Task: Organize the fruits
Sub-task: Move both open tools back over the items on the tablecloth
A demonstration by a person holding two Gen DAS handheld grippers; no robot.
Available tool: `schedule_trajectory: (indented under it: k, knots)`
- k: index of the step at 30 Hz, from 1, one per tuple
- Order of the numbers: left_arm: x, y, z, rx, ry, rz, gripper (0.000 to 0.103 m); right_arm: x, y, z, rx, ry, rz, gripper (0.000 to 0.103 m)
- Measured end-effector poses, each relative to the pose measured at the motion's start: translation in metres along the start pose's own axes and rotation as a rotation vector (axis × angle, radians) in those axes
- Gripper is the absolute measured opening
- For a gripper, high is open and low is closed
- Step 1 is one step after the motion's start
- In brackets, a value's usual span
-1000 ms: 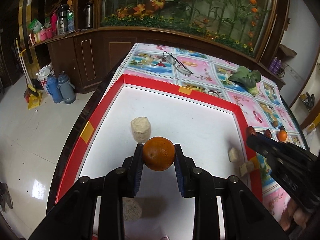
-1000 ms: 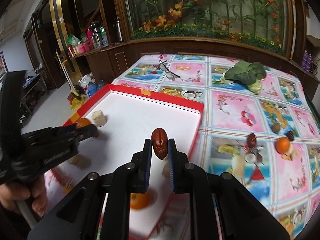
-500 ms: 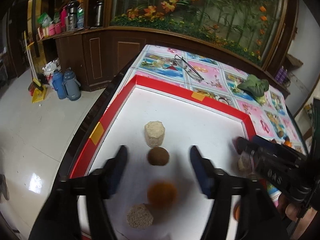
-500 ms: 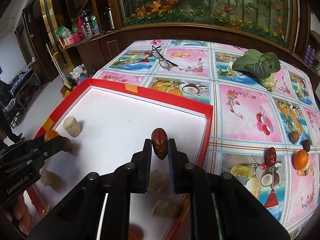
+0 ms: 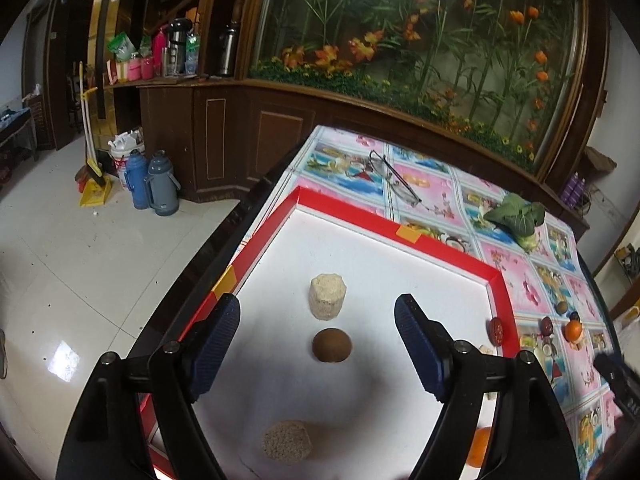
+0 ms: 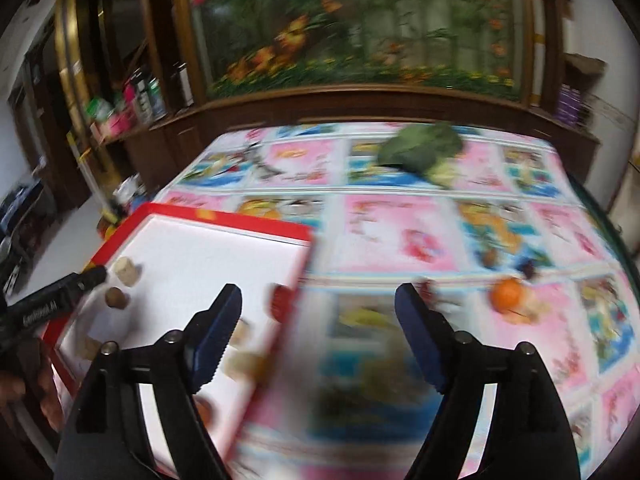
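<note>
The only writing is pale lettering along the left gripper's (image 6: 94, 276) black body in the right wrist view, too blurred to read. In the left wrist view the left gripper (image 5: 318, 344) hangs over the red-rimmed tray (image 5: 400, 222), jaws opening with nothing pressed by the blue ribbed pads. A round brown fruit (image 5: 332, 345) lies on the white tray floor between them. A grainy beige cylinder (image 5: 327, 296) stands at 12 o'clock from it, another (image 5: 287, 441) at 7 o'clock. A glossy red date (image 5: 497, 330) sits at the tray's right rim; an orange (image 5: 479, 446) shows at 5 o'clock. The tray's centre is bare. The right gripper (image 6: 318, 344) is opening, empty, over the glossy patterned desk (image 6: 400, 224), where another orange (image 6: 507, 295) lies at 2 o'clock.
</note>
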State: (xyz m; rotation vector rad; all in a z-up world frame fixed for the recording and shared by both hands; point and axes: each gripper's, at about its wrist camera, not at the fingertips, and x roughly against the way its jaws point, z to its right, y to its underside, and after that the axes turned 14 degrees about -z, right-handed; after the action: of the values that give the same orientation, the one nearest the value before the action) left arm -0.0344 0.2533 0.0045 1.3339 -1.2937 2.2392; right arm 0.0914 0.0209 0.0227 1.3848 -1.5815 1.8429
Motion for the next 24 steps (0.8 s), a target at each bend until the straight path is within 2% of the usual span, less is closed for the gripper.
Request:
schedule_trajectory:
  k: [5, 8, 10, 15, 20, 21, 24]
  knots:
    - [0.004, 0.005, 0.021, -0.052, -0.011, 0.003, 0.080, 0.017, 0.042, 0.088, -0.164, 0.093, -0.035, 0.084]
    - [0.008, 0.010, 0.046, -0.111, 0.006, -0.003, 0.080, 0.019, 0.060, 0.136, -0.281, 0.091, -0.065, 0.084]
    - [0.012, 0.015, 0.067, -0.160, 0.023, -0.003, 0.080, 0.020, 0.063, 0.153, -0.314, 0.080, -0.067, 0.082]
    - [0.018, 0.031, 0.126, -0.326, 0.082, -0.027, 0.080, 0.004, 0.041, 0.149, -0.237, 0.049, -0.067, 0.075]
    - [0.015, 0.044, 0.169, -0.436, 0.128, -0.064, 0.080, -0.020, 0.017, 0.124, -0.122, 0.009, -0.071, 0.061]
    - [0.012, 0.045, 0.179, -0.462, 0.136, -0.081, 0.080, -0.025, 0.016, 0.122, -0.111, 0.008, -0.079, 0.056]
    - [0.002, 0.048, 0.201, -0.502, 0.159, -0.120, 0.080, -0.032, 0.018, 0.132, -0.124, 0.052, -0.098, 0.056]
